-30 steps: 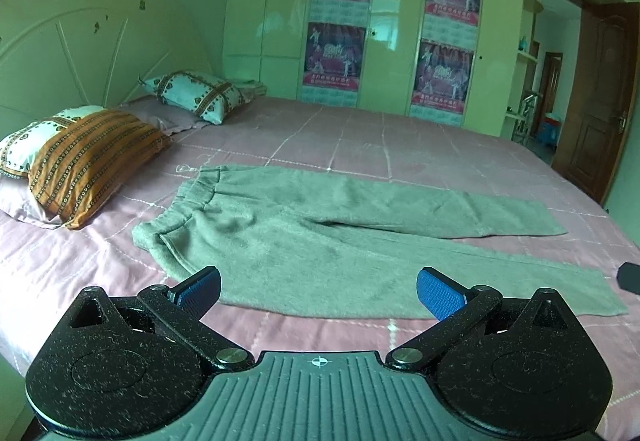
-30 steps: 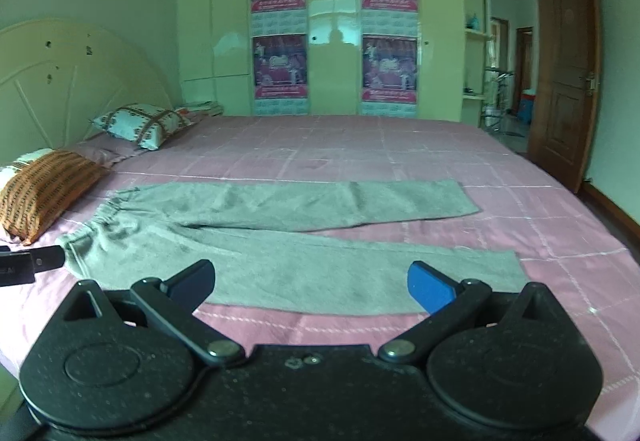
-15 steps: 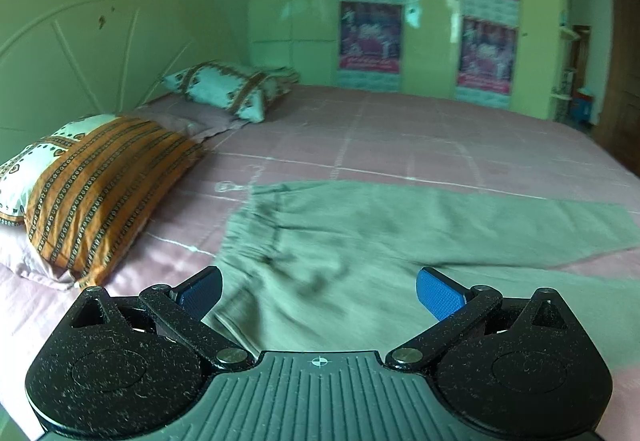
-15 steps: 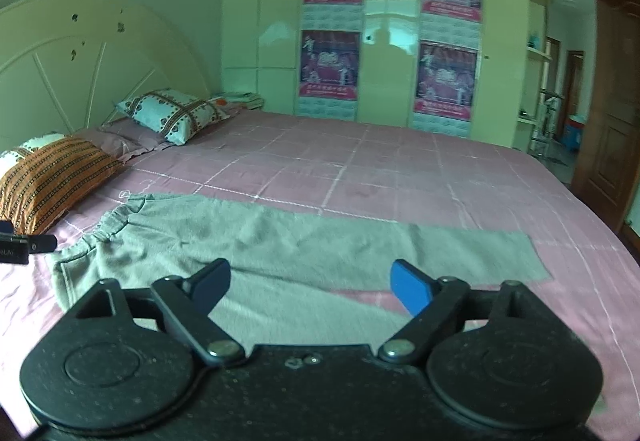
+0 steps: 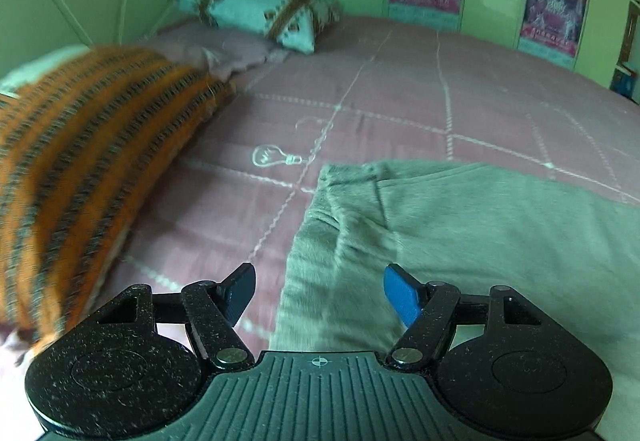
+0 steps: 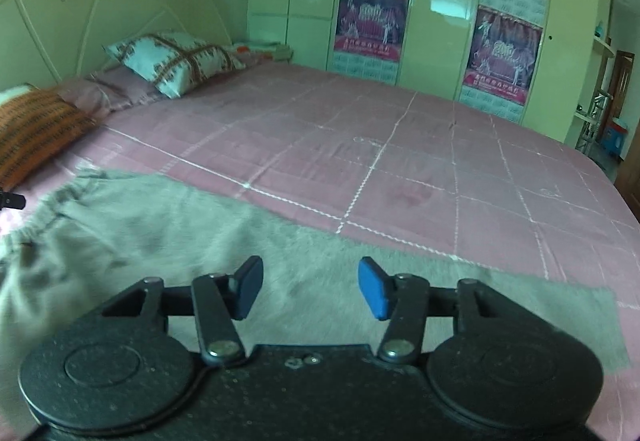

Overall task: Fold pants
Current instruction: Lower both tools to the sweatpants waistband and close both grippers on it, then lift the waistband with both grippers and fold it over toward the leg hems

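Location: a home bedroom. Indicators: a wide bed [image 6: 400,145] with a pink grid-stitched cover fills the scene. Pillows [image 6: 176,59] lie at far left against a curved cream headboard [image 6: 80,9]. A full-height glossy wardrobe [image 6: 436,21] carrying posters [image 6: 372,17] lines the far wall. An open doorway [image 6: 624,81] stands at far right.

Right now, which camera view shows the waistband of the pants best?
The left wrist view: the waistband lies close ahead of the open left gripper, its edge and gathers clear. The right wrist view shows the waistband only blurred, far to the left.
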{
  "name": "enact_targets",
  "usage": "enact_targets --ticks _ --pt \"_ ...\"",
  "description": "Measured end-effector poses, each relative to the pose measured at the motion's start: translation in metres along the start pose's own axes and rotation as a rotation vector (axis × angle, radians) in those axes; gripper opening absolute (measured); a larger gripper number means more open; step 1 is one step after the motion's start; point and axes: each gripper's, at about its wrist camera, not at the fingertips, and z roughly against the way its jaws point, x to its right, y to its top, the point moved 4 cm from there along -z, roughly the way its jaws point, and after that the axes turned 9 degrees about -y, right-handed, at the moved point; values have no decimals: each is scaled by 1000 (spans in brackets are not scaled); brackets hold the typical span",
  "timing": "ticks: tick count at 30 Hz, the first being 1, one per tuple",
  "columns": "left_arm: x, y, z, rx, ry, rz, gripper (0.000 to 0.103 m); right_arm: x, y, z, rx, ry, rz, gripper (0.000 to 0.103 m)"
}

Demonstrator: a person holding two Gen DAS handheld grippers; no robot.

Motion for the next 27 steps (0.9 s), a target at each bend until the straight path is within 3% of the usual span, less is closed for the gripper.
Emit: enact_targets --ticks 3,9,14,20,22,23,25,27 --pt "-1 17 -28 8 0 -8 72 -2 4 -41 -14 9 47 42" --pt "8 46 -87 -55 10 -103 72 -6 7 -119 -64 25 126 40" --pt "7 59 -109 -75 -3 -105 72 -5 7 -167 -113 54 198 41" --pt "3 57 -120 -67 -76 -69 73 -1 3 -185 -154 125 244 43" --pt "1 57 -125 -62 -103 -46 67 0 0 -185 -152 132 233 43" --pt "2 57 -126 -58 -134 -31 54 0 -1 -184 -148 131 232 38" --pt "6 57 -126 -57 -138 -40 53 -2 -3 -181 -142 136 232 28" --pt "5 57 -126 -58 -161 -38 44 -4 -3 -181 -137 132 243 10"
